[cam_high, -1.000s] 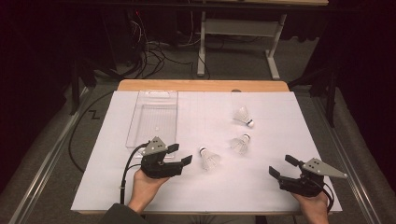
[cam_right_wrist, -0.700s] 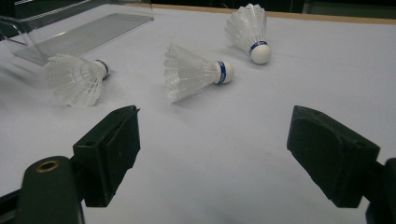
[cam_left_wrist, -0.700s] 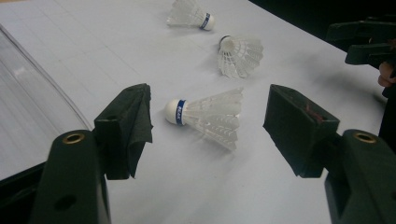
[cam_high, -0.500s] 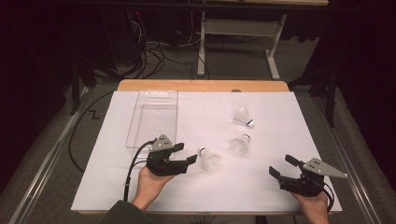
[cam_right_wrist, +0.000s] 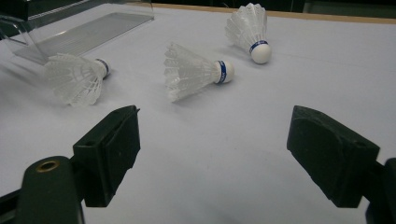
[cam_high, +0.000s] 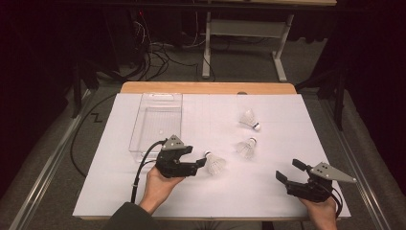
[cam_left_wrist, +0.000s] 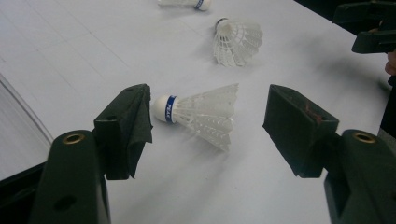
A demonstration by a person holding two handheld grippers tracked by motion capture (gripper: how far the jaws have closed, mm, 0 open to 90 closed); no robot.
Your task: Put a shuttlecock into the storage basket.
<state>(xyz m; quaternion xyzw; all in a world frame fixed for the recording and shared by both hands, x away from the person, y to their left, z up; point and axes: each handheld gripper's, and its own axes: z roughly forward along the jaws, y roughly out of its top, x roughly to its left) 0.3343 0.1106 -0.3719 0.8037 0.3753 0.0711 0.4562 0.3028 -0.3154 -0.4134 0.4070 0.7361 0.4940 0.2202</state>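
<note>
Three white shuttlecocks lie on the white table sheet. The nearest shuttlecock (cam_high: 216,165) (cam_left_wrist: 201,113) lies on its side between the spread jaws of my left gripper (cam_high: 198,165) (cam_left_wrist: 210,122), which is open; its cork sits close to one jaw, and I cannot tell whether they touch. A second shuttlecock (cam_high: 246,147) (cam_left_wrist: 236,41) (cam_right_wrist: 196,72) and a third shuttlecock (cam_high: 250,119) (cam_right_wrist: 250,30) lie farther back. My right gripper (cam_high: 288,170) (cam_right_wrist: 212,140) is open near the front right, with bare sheet between its jaws.
A clear plastic tray (cam_high: 155,122) (cam_right_wrist: 84,32) stands at the back left, just behind my left hand. The white sheet (cam_high: 287,139) covers the wooden table, whose far edge (cam_high: 206,87) shows. Cables and a frame lie on the floor beyond.
My left gripper has moved right, up to the nearest shuttlecock, so the shuttlecock now lies between its jaws. The right gripper has stayed put.
</note>
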